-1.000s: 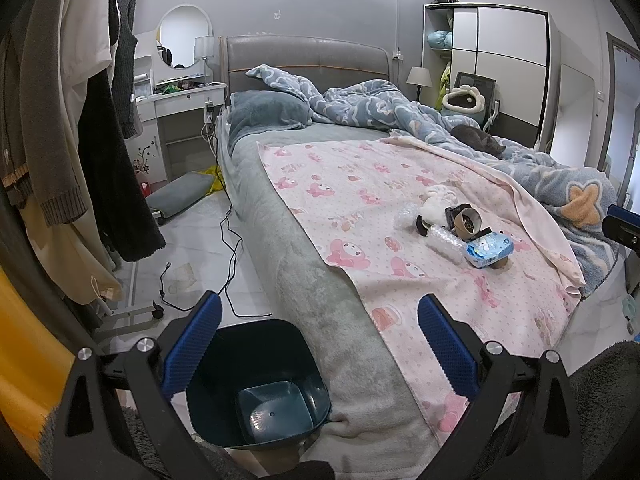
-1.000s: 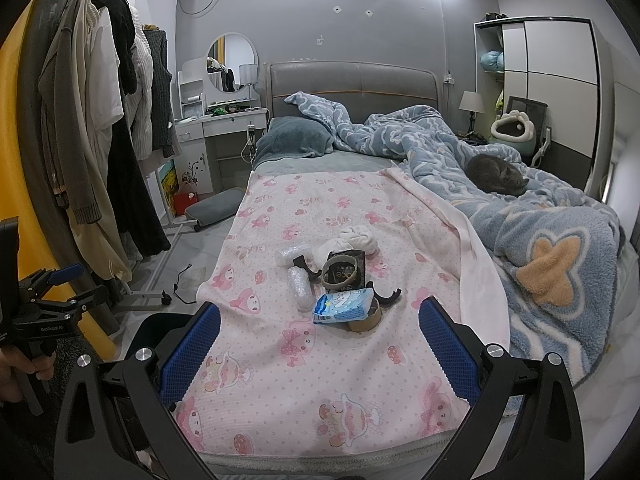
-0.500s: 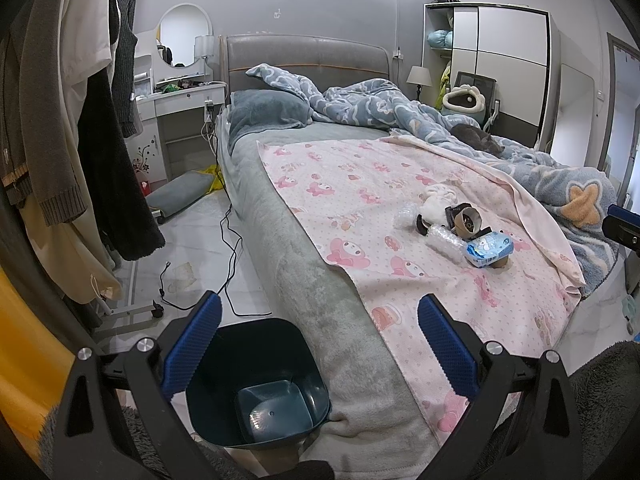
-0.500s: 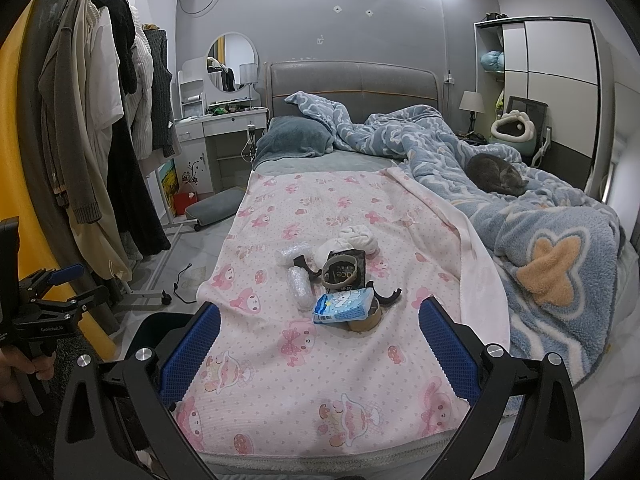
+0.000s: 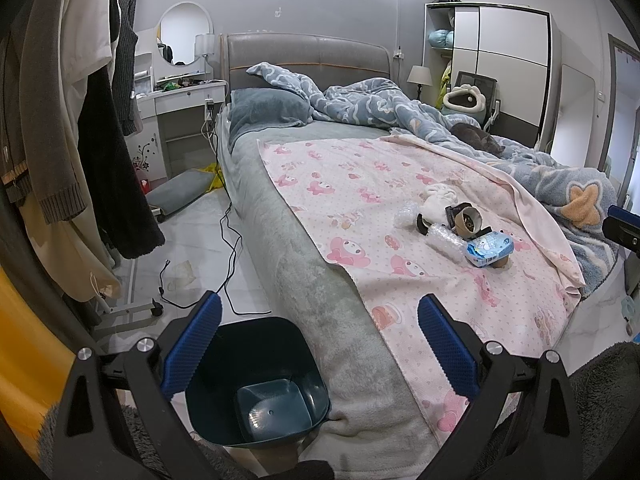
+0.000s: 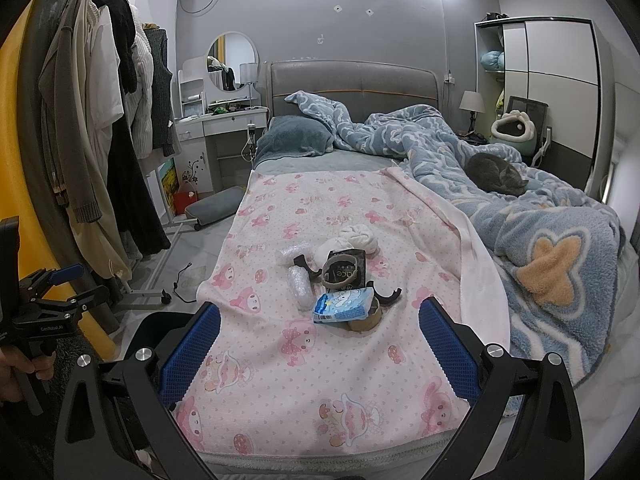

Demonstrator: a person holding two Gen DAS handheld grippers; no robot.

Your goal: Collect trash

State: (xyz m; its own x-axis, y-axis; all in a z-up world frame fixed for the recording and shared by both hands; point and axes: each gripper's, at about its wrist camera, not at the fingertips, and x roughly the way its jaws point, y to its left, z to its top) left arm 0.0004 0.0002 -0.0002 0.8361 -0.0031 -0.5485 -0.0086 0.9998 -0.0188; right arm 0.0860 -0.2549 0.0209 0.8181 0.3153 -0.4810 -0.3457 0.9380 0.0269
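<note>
A pile of trash lies on the pink blanket (image 6: 280,216): a blue tissue pack (image 6: 344,305) (image 5: 489,249), a brown tape roll (image 6: 366,318), a dark box with a tape core (image 6: 345,269) (image 5: 466,221), bubble wrap (image 6: 299,286) (image 5: 446,241) and crumpled white paper (image 6: 359,237) (image 5: 437,202). A dark teal bin (image 5: 256,376) stands on the floor by the bed's foot corner. My left gripper (image 5: 318,346) is open and empty just above the bin. My right gripper (image 6: 320,354) is open and empty at the foot of the bed, short of the pile.
A grey cat (image 6: 496,174) sleeps on the blue duvet (image 6: 552,248) at the right. A clothes rack (image 6: 100,120) stands left of the bed. A black cable (image 5: 232,256) lies on the floor. A dressing table (image 6: 224,120) stands beside the headboard.
</note>
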